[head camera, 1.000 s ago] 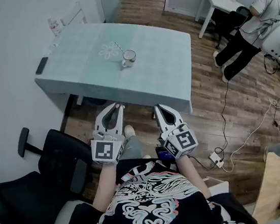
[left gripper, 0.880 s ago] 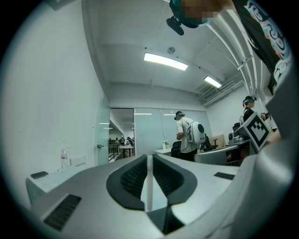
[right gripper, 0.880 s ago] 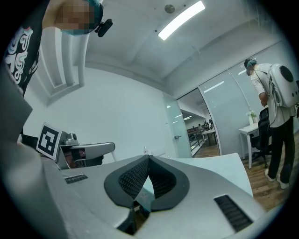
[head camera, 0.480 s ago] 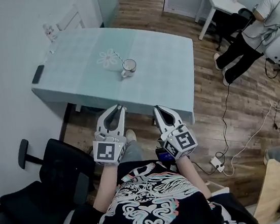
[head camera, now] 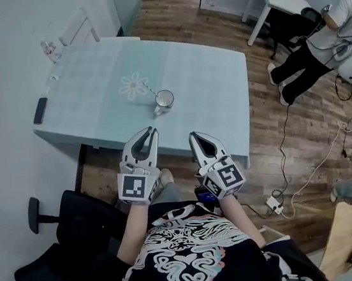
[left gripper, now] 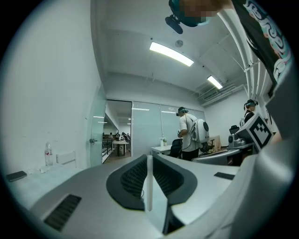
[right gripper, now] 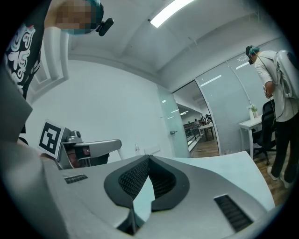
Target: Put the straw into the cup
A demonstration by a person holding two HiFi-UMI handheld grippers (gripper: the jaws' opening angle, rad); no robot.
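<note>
Left hand-held gripper and right hand-held gripper closed before teal table; wooden floor.

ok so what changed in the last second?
The person moved toward the table: the cup now sits closer to the left gripper and right gripper in the head view. Nothing grasped or released. Both grippers stay shut and empty; cup unmoved beside the flower print.
</note>
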